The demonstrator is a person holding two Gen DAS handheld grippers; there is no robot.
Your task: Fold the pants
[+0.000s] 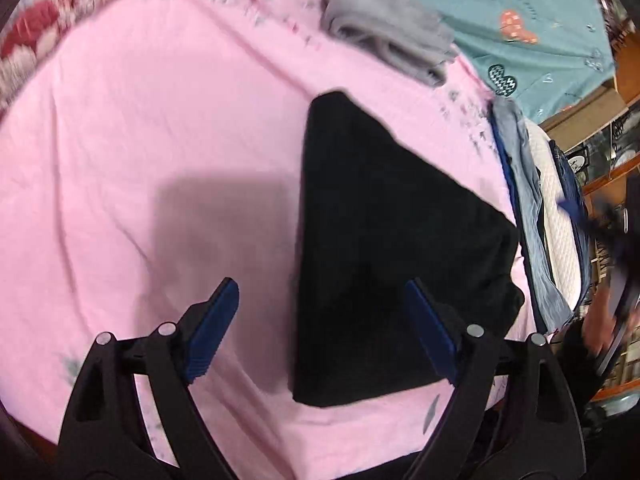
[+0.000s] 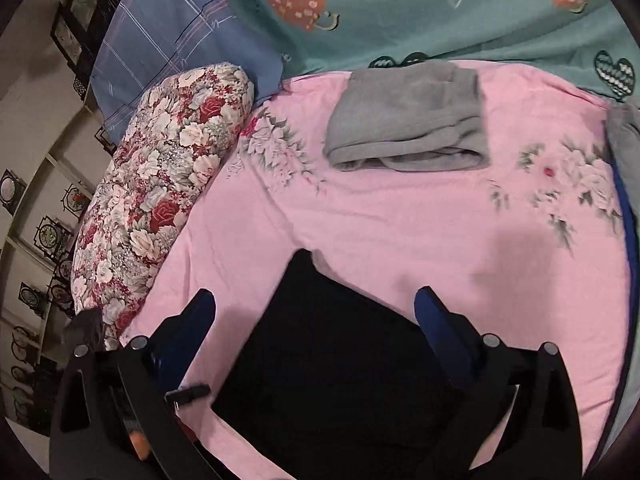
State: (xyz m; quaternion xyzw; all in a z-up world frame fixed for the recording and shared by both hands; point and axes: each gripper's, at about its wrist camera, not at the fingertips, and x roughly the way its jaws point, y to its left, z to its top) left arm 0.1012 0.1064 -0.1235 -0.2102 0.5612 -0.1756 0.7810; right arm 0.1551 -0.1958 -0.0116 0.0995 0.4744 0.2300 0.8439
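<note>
1. On the pink floral bedsheet point(image 1: 160, 120) lie the black pants point(image 1: 384, 248), folded into a compact bundle.
2. Left gripper point(image 1: 322, 320): fingers spread wide, holding nothing, poised above the near edge of the pants.
3. Right gripper point(image 2: 316, 312): fingers likewise apart and empty, straddling the pants from above; contact cannot be determined.
4. Folded grey garment point(image 2: 408, 128) rests farther up the sheet, well apart from the pants.
5. Floral pillow point(image 2: 160, 184) lies along the sheet's left edge in the right wrist view.
6. Stack of folded clothes point(image 1: 532, 216) lies just beside the pants.
</note>
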